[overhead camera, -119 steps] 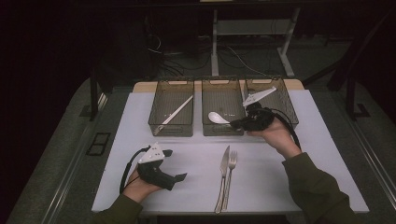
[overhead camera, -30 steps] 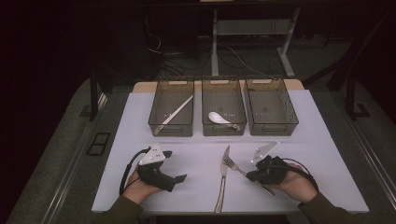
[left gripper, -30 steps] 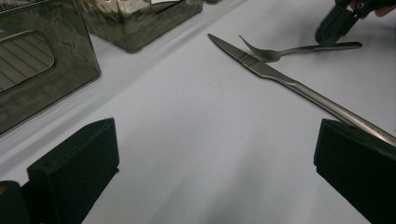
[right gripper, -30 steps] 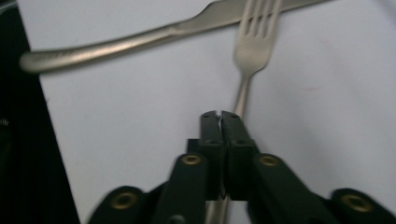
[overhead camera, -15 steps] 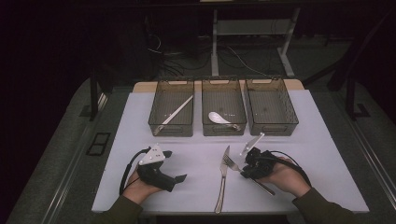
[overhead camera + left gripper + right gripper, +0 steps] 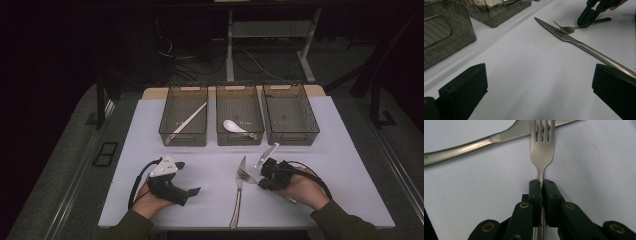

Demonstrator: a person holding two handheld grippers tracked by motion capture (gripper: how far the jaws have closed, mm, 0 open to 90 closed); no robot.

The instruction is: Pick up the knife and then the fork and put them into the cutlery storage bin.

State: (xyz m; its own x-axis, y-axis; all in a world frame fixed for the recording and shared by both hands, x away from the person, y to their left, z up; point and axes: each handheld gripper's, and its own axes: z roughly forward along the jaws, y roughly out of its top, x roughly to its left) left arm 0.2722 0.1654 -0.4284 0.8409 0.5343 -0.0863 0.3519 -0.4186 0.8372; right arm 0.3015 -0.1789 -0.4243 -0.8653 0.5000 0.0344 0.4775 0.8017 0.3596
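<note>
The right gripper's [image 6: 541, 182] jaws have just been closing and now clamp the fork [image 6: 542, 152] by its neck in the right gripper view, its tines lying over the knife [image 6: 474, 145] on the white table [image 6: 599, 202]. In the left gripper view the left gripper [image 6: 539, 87] stands wide apart with nothing between its jaws, the knife and fork lying ahead. From the high view the left gripper rests low on the table, the fork near the front edge, below three bins [image 6: 239, 137].
</note>
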